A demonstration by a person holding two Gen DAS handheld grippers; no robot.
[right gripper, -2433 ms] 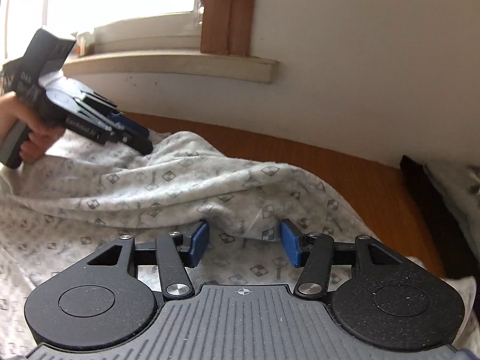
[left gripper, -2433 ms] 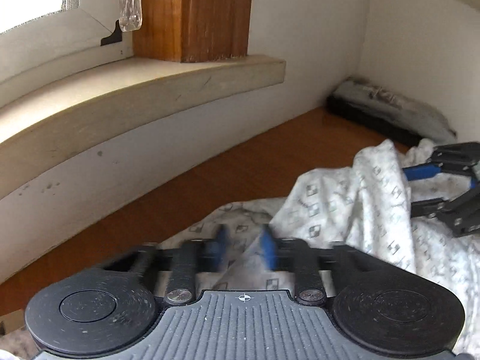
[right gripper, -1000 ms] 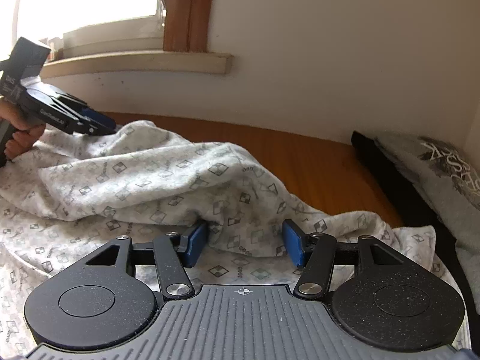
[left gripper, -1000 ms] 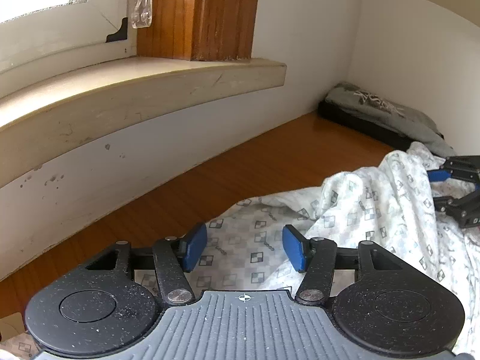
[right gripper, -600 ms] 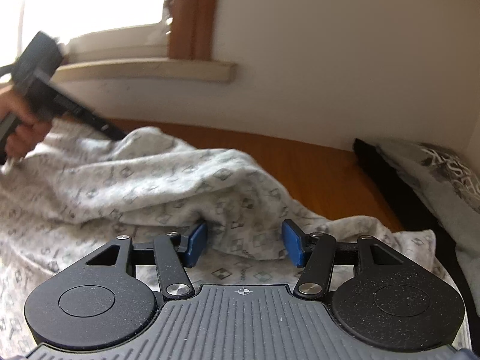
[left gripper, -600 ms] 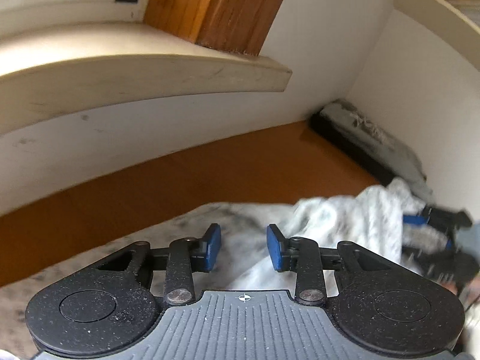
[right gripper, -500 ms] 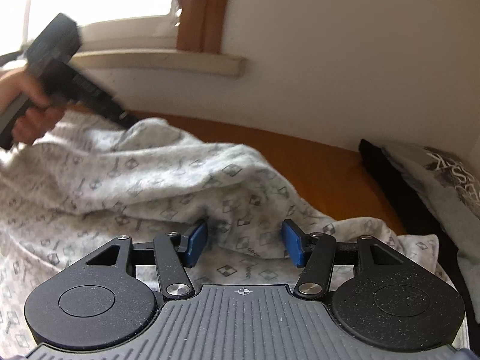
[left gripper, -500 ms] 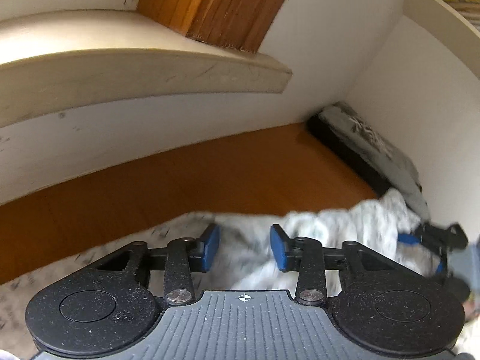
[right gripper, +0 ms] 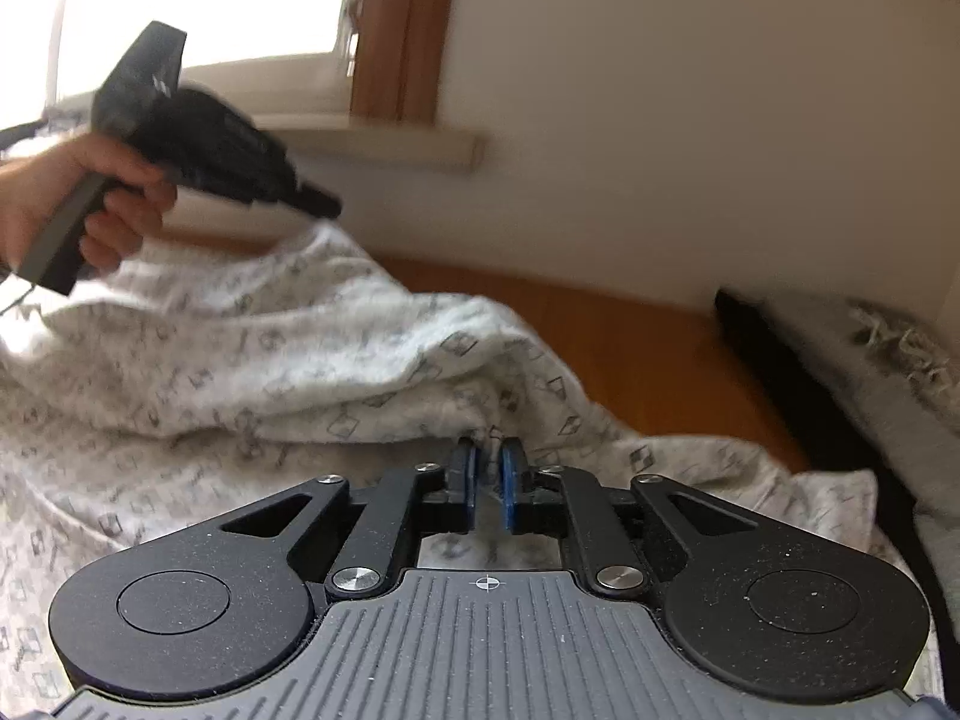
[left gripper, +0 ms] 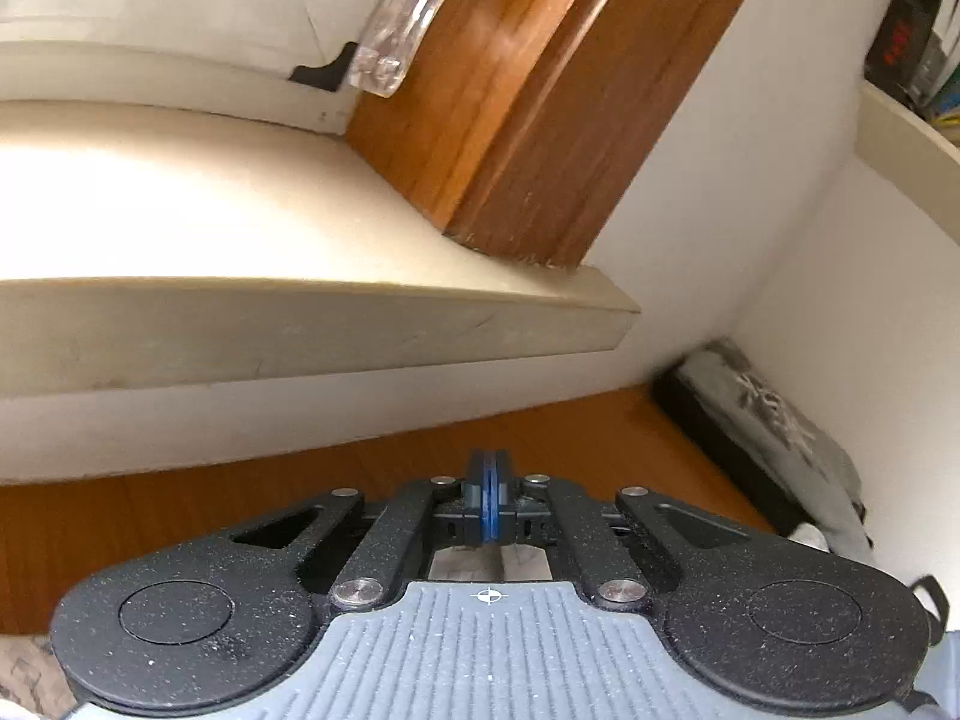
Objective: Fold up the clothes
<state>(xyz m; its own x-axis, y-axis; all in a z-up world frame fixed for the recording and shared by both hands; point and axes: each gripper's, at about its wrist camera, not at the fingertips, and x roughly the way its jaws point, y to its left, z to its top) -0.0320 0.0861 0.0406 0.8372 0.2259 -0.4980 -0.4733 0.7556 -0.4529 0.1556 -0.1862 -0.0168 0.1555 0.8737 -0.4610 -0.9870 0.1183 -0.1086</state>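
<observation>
Our right claw is clamped on a fold of the patterned white garment. Left of that fold, our left claw is pressed together, lifting the garment's edge.

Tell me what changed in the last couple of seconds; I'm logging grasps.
Both grippers went from open to closed. The right gripper pinched a fold of the patterned white garment; the left gripper shut and rose, tilting upward, the garment seemingly held. The grey folded clothes stayed put.
</observation>
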